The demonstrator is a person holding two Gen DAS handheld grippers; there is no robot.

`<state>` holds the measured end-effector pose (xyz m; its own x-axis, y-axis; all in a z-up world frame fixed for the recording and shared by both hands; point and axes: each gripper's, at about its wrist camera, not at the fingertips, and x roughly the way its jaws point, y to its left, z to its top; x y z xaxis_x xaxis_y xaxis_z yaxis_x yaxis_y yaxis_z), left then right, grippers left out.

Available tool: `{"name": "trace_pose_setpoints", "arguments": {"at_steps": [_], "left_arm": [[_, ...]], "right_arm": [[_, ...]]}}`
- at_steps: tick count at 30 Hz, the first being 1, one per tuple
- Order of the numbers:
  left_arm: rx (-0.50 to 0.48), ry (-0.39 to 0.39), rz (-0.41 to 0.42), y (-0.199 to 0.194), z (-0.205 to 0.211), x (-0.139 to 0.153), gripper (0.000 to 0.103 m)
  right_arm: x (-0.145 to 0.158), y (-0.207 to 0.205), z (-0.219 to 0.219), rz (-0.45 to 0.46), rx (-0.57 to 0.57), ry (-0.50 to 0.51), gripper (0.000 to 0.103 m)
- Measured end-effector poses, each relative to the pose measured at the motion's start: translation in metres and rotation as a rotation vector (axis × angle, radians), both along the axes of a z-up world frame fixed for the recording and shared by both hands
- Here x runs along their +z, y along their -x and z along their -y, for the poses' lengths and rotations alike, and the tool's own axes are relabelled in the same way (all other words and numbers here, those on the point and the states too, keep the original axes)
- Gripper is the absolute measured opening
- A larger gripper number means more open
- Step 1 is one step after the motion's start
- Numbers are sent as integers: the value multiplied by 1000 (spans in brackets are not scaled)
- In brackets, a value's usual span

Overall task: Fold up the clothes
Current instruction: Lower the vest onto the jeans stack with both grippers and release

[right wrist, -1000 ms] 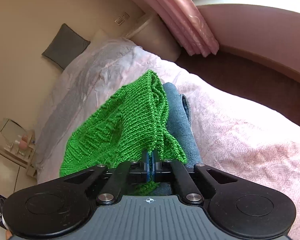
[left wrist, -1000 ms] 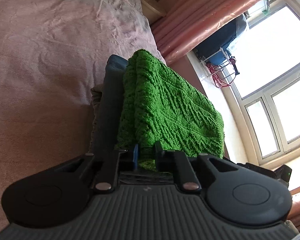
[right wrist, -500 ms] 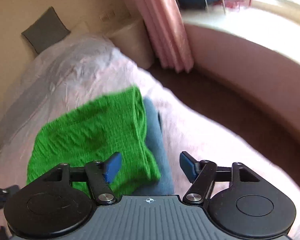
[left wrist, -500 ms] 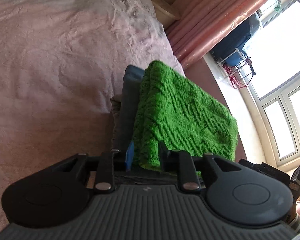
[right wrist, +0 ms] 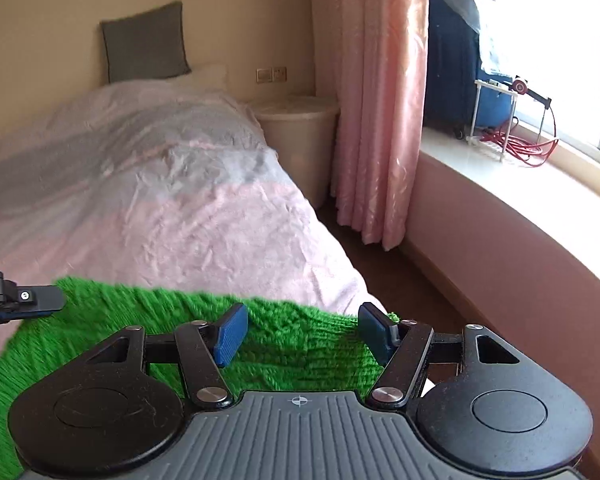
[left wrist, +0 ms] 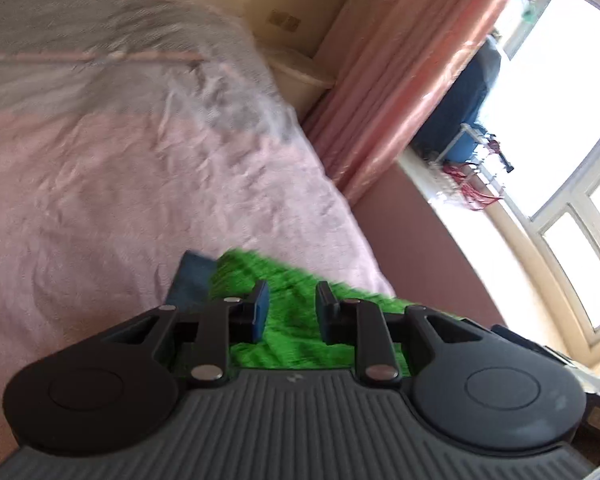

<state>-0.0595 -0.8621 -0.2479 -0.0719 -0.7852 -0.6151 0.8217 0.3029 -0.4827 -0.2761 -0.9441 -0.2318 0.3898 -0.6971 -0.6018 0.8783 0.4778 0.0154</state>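
A folded green knitted sweater [right wrist: 112, 320] lies on the pink bed [right wrist: 204, 232], on top of folded blue jeans [left wrist: 190, 280]. My right gripper [right wrist: 302, 334] hovers over the sweater's near edge, its blue-padded jaws wide open and holding nothing. In the left wrist view the same green sweater [left wrist: 290, 320] lies under my left gripper [left wrist: 291, 312], which is open and lifted clear of the cloth. The tip of the left gripper [right wrist: 20, 300] shows at the left edge of the right wrist view.
A grey cushion [right wrist: 144, 42] leans on the wall at the bed's head. A round white bedside unit [right wrist: 300, 132] and pink curtain [right wrist: 376, 100] stand right of the bed. On the window sill [right wrist: 540, 184] are a dark suitcase [right wrist: 452, 60] and a rack with red cable.
Both grippers let go of the green sweater, opened, and pulled up and back from it. The sweater now lies flat on the jeans. Both views tilted up toward the bed's head.
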Motion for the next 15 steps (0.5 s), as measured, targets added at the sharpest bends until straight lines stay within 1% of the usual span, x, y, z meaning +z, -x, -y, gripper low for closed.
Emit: {"name": "trace_pose_setpoints", "arguments": {"at_steps": [1,4,8,10,12,15], "left_arm": [[20,16,-12,-4,-6,-12,3],[35,72,-24,-10,-22,-30,3],[30,100,-12,-9,-23,-39,3],[29,105,-10,-9,-25,-43,3],[29,95,-5,-9,-25,-39,3],[22,80,1,-8,-28,-27,3]], "right_arm": [[-11,0,1,-12,17,11,66],[-34,2,2,-14,71,46,66],[-45,8,5,-3,91,34,65],[-47,8,2,-24,102,48,66],[-44,7,-1,-43,112,57,66],[-21,19,-8,-19,89,40,66]]}}
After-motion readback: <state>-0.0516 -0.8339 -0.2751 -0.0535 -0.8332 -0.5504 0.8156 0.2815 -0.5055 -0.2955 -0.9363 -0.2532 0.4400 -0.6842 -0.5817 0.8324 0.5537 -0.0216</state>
